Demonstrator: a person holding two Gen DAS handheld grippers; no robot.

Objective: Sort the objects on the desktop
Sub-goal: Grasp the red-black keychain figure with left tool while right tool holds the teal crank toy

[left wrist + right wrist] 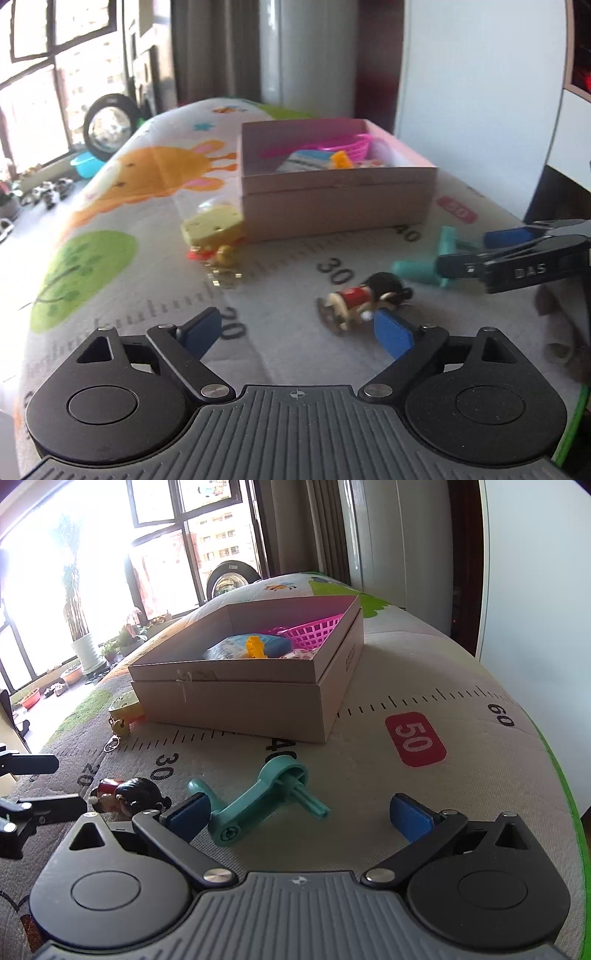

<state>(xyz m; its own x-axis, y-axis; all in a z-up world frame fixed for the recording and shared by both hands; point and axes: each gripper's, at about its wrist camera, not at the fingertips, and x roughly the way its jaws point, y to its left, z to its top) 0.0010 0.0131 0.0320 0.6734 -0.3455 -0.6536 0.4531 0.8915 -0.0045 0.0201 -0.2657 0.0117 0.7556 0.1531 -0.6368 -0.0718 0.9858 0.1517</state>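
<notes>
A cardboard box (332, 206) (240, 701) stands on the printed mat, holding a pink basket (351, 146) (310, 631), a blue packet and a yellow piece. A small doll (364, 299) (125, 797) with black hair lies just beyond my left gripper (295, 328) (48, 782), which is open with nothing between its blue pads. A teal crank-shaped toy (258, 801) (417, 269) lies between the fingers of my right gripper (299, 808) (476, 251), close to the left pad; that gripper is open. A yellow cheese-shaped keychain (212, 225) (125, 709) rests against the box's left corner.
The mat (461, 738) carries a ruler print and ends in a green edge (565, 812) at the right. A white cabinet wall (480, 92) stands behind the box. A round black tyre-like thing (109, 125) and potted plants sit by the window.
</notes>
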